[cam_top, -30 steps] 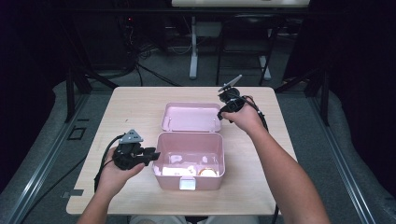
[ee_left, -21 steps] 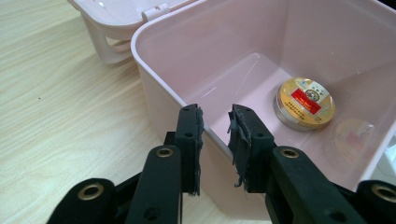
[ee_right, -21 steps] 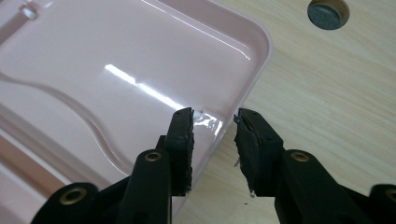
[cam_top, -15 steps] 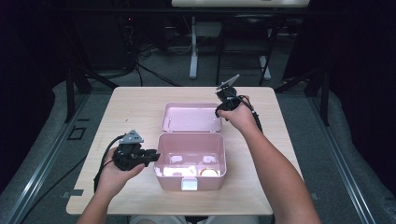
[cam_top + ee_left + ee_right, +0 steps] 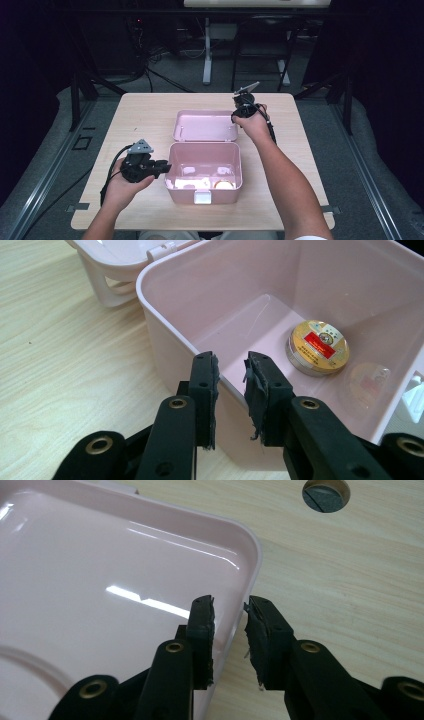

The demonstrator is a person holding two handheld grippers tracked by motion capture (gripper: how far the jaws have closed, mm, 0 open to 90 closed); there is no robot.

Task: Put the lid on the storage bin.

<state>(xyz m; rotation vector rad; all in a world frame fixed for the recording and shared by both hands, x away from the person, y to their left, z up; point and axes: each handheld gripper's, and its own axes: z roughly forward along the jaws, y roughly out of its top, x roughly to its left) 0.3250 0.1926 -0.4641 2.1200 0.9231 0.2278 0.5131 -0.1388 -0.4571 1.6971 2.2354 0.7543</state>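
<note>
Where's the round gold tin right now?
The round gold tin lies on the floor of the open pink box, toward its front right corner in the high view, beside the front wall's white latch.

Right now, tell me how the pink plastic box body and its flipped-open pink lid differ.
The pink plastic box body is deep with tall walls; the pink lid is a shallow tray lying open behind it. The body holds a round gold tin; the lid holds nothing. The left gripper straddles the body's wall; the right gripper straddles the lid's rim. Both are glossy pink with rounded corners.
</note>
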